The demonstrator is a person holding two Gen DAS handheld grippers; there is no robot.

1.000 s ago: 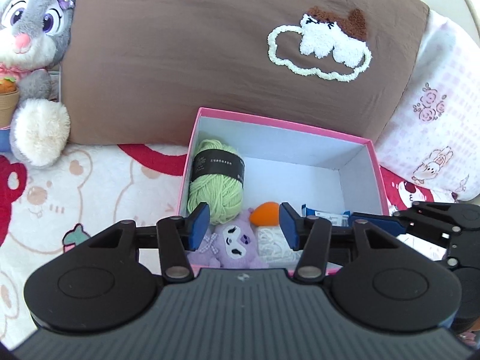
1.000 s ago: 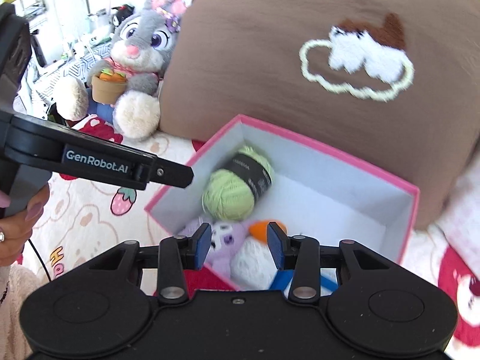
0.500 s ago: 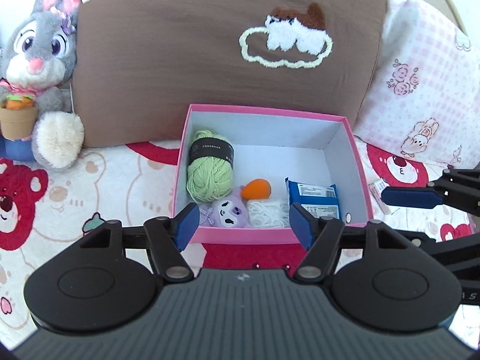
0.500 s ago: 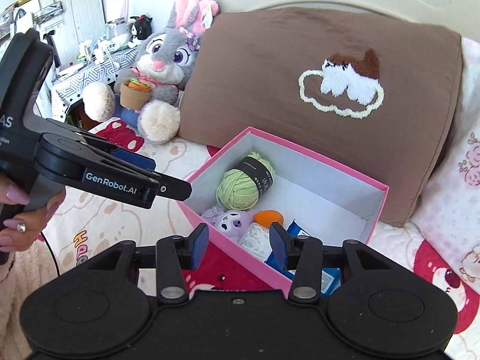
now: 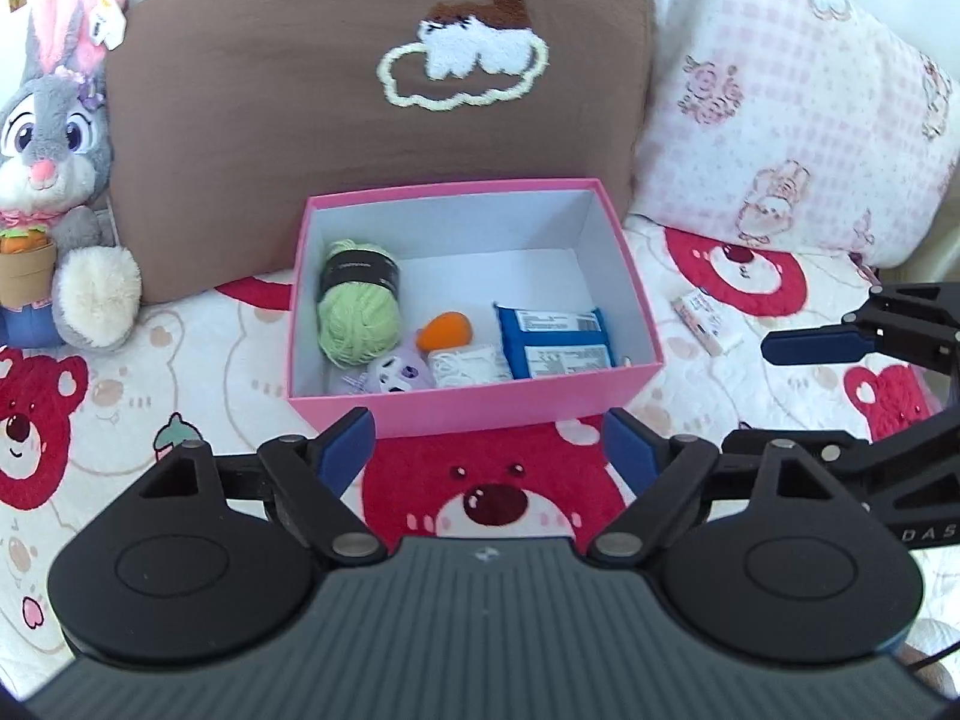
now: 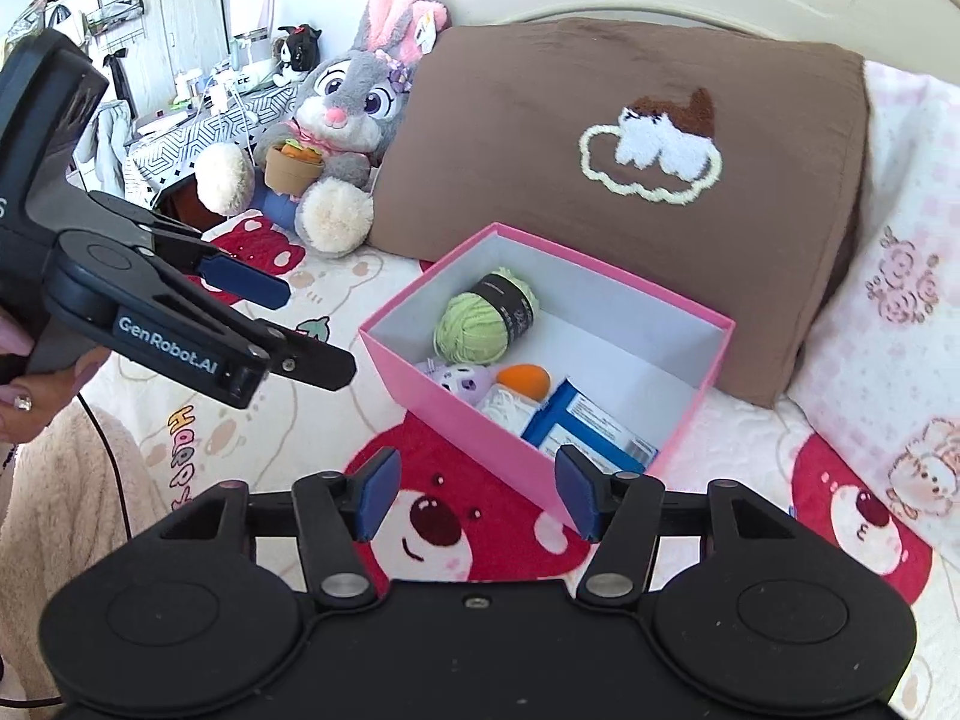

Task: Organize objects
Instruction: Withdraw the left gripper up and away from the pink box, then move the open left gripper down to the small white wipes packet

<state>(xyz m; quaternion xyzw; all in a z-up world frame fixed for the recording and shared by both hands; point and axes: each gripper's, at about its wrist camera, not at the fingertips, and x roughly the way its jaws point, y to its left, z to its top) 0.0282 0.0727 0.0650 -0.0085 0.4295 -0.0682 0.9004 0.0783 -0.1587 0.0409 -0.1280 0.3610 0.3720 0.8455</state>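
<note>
1. Pink box [image 5: 474, 405] sits on the bear-print bedspread [image 5: 180, 372] against the brown pillow [image 5: 300, 120]; inside lie green yarn [image 5: 358, 315], an orange toy [image 5: 445, 330], a purple plush [image 5: 399, 372], a white bundle [image 5: 468, 365] and a blue packet [image 5: 555, 342].
2. Left gripper [image 5: 489, 456] has just been opening; its jaws stand wide with nothing between them.
3. Right gripper [image 6: 474, 495] has likewise been opening and holds nothing.
4. Only the left wrist view shows a small packet [image 5: 705, 324] on the bedspread right of the box.
5. Only the right wrist view shows a hand [image 6: 18, 372] and a cluttered desk [image 6: 198, 120] behind the bunny plush [image 6: 342, 120].
</note>
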